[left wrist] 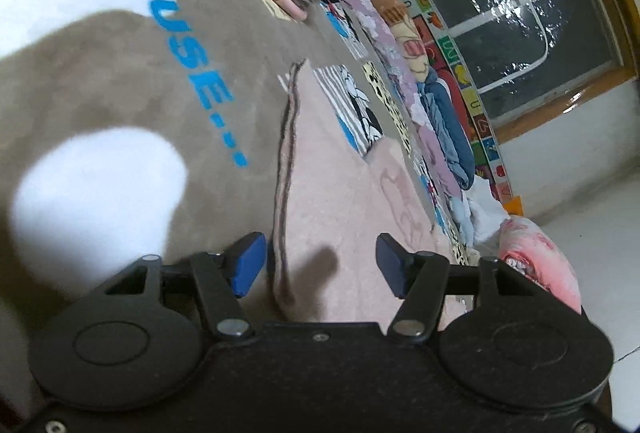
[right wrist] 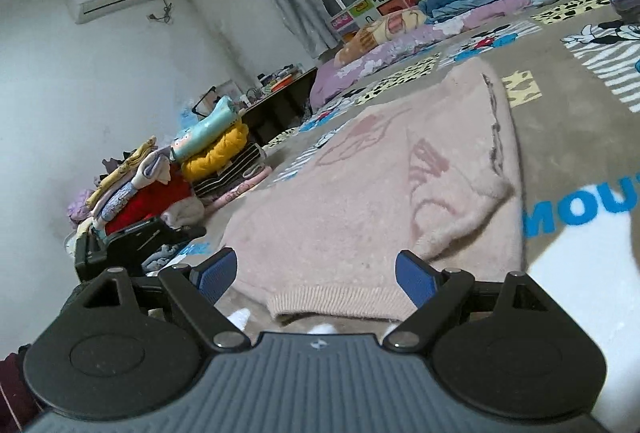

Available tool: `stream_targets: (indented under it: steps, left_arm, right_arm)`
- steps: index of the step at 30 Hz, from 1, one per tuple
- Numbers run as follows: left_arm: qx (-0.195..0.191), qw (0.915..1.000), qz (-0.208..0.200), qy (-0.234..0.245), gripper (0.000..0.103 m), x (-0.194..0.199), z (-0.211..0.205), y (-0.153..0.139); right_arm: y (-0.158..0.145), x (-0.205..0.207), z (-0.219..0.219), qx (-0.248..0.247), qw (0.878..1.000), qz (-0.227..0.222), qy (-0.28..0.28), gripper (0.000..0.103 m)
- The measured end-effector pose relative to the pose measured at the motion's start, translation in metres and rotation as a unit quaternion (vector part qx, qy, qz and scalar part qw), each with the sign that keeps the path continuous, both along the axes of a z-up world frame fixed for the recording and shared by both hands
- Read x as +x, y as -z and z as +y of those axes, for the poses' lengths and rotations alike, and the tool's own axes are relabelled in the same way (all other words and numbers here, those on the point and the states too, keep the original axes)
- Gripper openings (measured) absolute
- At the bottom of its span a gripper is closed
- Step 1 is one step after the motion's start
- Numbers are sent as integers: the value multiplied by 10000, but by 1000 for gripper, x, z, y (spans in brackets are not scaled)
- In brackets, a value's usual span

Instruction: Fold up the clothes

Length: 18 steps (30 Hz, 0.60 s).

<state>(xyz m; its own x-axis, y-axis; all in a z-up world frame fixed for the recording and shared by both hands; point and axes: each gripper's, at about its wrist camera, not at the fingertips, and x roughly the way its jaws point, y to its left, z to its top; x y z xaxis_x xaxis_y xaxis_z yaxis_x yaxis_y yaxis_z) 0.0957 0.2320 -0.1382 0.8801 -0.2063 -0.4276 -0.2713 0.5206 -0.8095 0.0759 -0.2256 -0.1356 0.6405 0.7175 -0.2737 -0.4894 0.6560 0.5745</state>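
Both tools, left [left wrist: 318, 265] and right [right wrist: 316, 275], gape spread over the pink sweater [right wrist: 360, 193] on the blanket [right wrist: 560, 121].

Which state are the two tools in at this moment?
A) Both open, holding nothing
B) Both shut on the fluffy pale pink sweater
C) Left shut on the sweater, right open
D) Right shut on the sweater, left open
A: the left tool and right tool both have blue pads spread wide, with the fluffy pale pink sweater lying flat on the beige cartoon-print blanket, ungripped.
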Motion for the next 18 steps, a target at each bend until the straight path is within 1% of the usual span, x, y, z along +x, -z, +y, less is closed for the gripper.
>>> stream_targets:
  steps: [2, 3, 5, 6, 8, 10, 11, 12, 13, 14, 15, 17, 18]
  left_arm:
    - [59, 9999, -85, 27, 47, 9, 2, 5]
    - [88, 9999, -129, 40, 39, 13, 3, 7]
    - [40, 9998, -173, -37, 28, 17, 4, 16]
    - [-16, 9997, -233, -48, 26, 17, 5, 17]
    - [-128, 9993, -358, -67, 26, 18, 6, 21]
    - [-70, 9992, -391, -6, 26, 19, 4, 19]
    - [-9, 9992, -402, 13, 19, 20, 2, 17]
    - [53, 9991, -412, 31, 6, 20, 0, 15]
    - [210, 9990, -400, 27, 4, 20, -4, 11]
    - [410, 9984, -401, 20, 4, 20, -10, 7]
    - [686, 9968, -415, 43, 4, 20, -17, -1]
    - [1197, 9915, -496, 134, 4, 20, -32, -15]
    - [1372, 9884, -619, 227, 4, 20, -41, -23]
  right_arm:
    - [1, 2, 0, 49, 10000, -4, -29, 86]
    - [2, 2, 0, 61, 10000, 1, -41, 86]
    - [3, 3, 0, 70, 10000, 18, -49, 86]
    - [4, 4, -1, 79, 10000, 27, -54, 86]
    - [5, 6, -2, 117, 9999, 37, -63, 86]
    - [6, 7, -3, 172, 9998, 35, -71, 86]
    - [6, 7, -3, 194, 9998, 31, -74, 86]
    - [6, 7, -3, 208, 9997, 28, -79, 86]
    - [6, 8, -3, 217, 9997, 23, -86, 86]
    - [6, 8, -3, 225, 9997, 14, -98, 86]
    - [5, 8, -3, 228, 9997, 0, -108, 86]
    - [4, 7, -3, 250, 9996, -47, -142, 86]
    - [3, 7, -3, 283, 9994, -67, -164, 86]
